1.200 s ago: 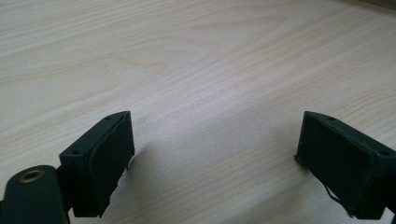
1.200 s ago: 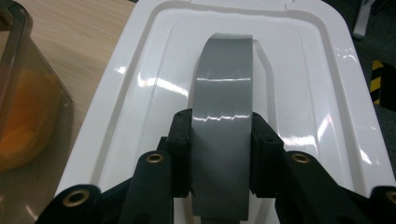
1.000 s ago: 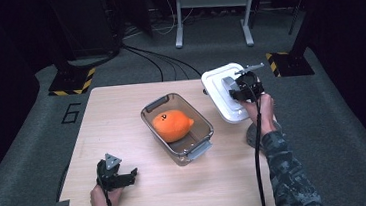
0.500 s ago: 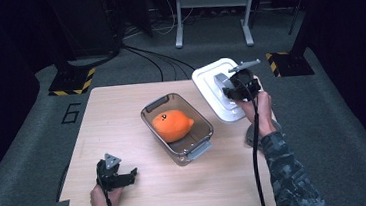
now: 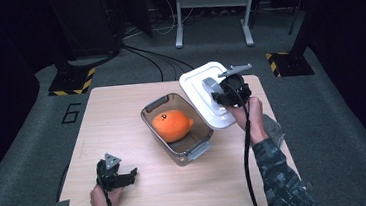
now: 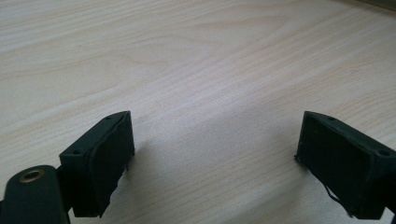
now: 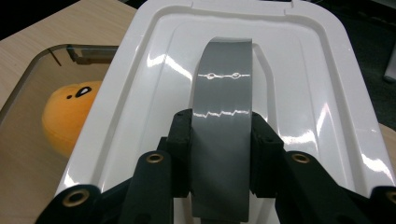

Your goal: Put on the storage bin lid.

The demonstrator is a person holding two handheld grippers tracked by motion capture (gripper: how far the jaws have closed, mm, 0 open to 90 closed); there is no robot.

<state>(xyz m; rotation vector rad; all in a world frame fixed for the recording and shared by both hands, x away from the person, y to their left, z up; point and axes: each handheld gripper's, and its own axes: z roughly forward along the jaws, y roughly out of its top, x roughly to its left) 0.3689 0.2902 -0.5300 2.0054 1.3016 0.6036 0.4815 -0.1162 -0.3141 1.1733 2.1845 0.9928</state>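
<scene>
At the near left corner of the wooden table point(image 5: 121, 108), the left hand point(image 5: 100, 200) holds the left gripper point(image 5: 122, 177) low over the bare wood, jaws spread wide with nothing between them. Mid-table sits a clear container point(image 5: 179, 125) with an orange plush toy point(image 5: 173, 126) inside (its far side blurs behind the plastic wall). To the right, the raised right hand point(image 5: 248, 116) holds the right gripper point(image 7: 222, 140), its jaws clamped on the grey handle point(image 7: 223, 112) of a white lid point(image 5: 204, 98), tilted above the container's right edge; the sleeve point(image 5: 283, 182) is cut off below.
</scene>
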